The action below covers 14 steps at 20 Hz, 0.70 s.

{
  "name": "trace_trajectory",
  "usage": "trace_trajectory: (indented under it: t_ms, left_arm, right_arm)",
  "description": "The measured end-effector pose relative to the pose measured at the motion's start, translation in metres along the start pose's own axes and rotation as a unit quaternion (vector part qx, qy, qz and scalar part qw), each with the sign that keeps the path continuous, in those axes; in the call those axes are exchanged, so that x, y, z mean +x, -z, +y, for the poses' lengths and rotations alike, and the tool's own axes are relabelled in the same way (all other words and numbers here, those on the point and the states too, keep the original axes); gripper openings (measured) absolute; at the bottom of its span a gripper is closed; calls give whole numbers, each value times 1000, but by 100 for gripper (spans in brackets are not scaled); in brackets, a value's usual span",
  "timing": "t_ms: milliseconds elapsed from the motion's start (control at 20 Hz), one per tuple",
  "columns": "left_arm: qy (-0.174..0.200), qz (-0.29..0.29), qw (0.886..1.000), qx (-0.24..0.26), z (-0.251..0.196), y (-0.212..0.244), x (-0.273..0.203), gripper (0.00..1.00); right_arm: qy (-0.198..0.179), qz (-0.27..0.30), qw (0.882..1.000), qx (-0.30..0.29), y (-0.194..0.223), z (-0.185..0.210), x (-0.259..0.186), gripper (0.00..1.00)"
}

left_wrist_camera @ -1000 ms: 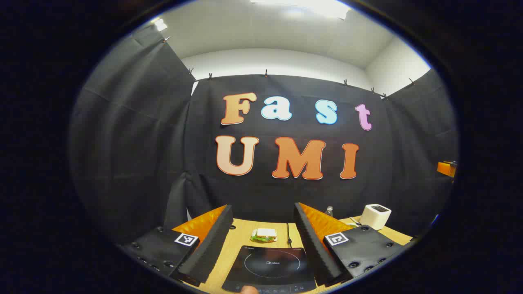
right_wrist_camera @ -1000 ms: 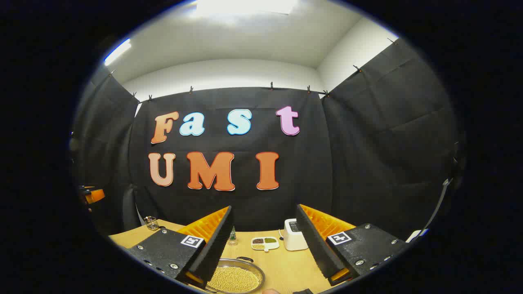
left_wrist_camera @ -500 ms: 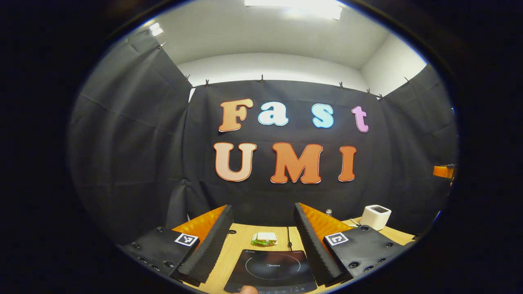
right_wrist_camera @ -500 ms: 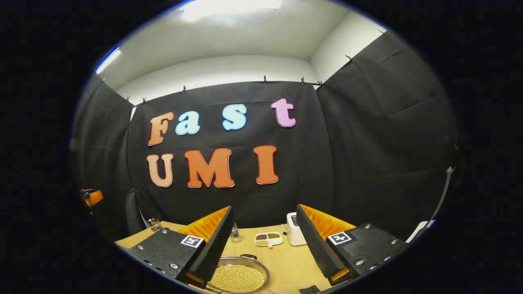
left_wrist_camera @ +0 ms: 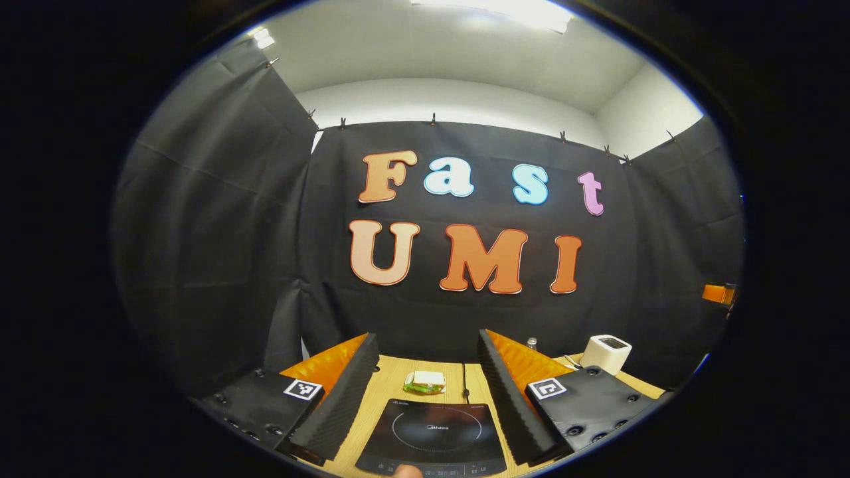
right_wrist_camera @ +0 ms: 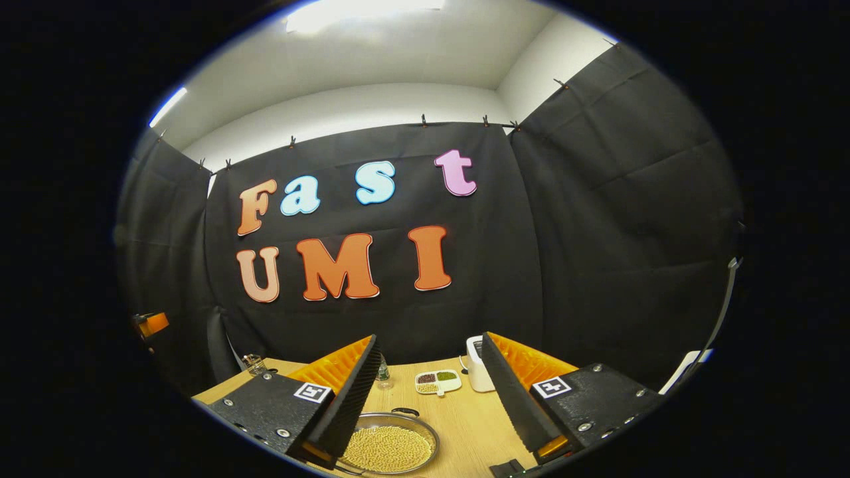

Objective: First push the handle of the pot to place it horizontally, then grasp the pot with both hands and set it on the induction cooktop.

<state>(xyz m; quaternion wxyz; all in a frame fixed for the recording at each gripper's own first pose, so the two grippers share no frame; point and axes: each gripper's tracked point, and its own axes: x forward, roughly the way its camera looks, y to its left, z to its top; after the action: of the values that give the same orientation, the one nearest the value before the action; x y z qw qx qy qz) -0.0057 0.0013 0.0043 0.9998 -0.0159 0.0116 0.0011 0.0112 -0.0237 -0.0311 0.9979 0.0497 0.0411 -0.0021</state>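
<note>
Table point(left_wrist_camera: 392, 378): wood top, runs to the booth wall. Induction cooktop point(left_wrist_camera: 435, 435) lies flat on it, directly ahead of left gripper point(left_wrist_camera: 425, 392), btwn its two fingers in left gripper view. L gripper spread wide, holding nothing, above the table. Right gripper point(right_wrist_camera: 428, 392) likewise spread, empty, raised. Pot point(right_wrist_camera: 388, 448) sits on table below R gripper, near its left finger; round, shallow, filled w/ small yellow beans; a dark handle point(right_wrist_camera: 405, 411) at far rim. White toaster point(right_wrist_camera: 477, 372) at back. Divided dish point(right_wrist_camera: 437, 382) just beside toaster. Sandwich point(left_wrist_camera: 425, 382) just behind cooktop. Small bottle point(right_wrist_camera: 382, 375) behind pot.
</note>
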Motion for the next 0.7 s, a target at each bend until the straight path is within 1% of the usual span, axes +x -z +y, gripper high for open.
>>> trace_trajectory:
  t_ms: [150, 250, 350, 400, 450, 550, 600, 650, 700]
  left_arm:
    - [1, 4, 1000, -1, -1, 3, -1, 97]
    - [1, 3, 1000, 0, 0, 1, -3, 97]
    - [-2, 3, 1000, -4, 0, 2, -3, 97]
    - [-1, 4, 1000, -5, 0, 2, -4, 97]
    - [1, 4, 1000, -4, -1, 3, -4, 97]
    - [4, 5, 1000, -1, -2, 3, -5, 97]
    - [4, 7, 1000, -2, -2, 6, -4, 98]
    - [5, 9, 1000, -3, -2, 7, -5, 98]
    - [4, 10, 1000, -5, 0, 9, -4, 98]
  right_arm:
    - [-9, 15, 1000, 13, 9, 3, 3, 94]
    - [-14, 23, 999, 21, 14, 4, 4, 90]
    - [-17, 28, 999, 25, 17, 5, 7, 80]
    - [-20, 28, 999, 21, 19, 6, 8, 72]
    - [-19, 30, 999, 11, 23, 6, 9, 61]
    - [-11, 31, 999, -10, 27, 3, 13, 53]
    - [-11, 36, 999, -17, 32, 4, 14, 46]
    - [-10, 39, 999, -15, 35, 5, 16, 44]
    - [-9, 43, 999, -12, 37, 5, 17, 37]
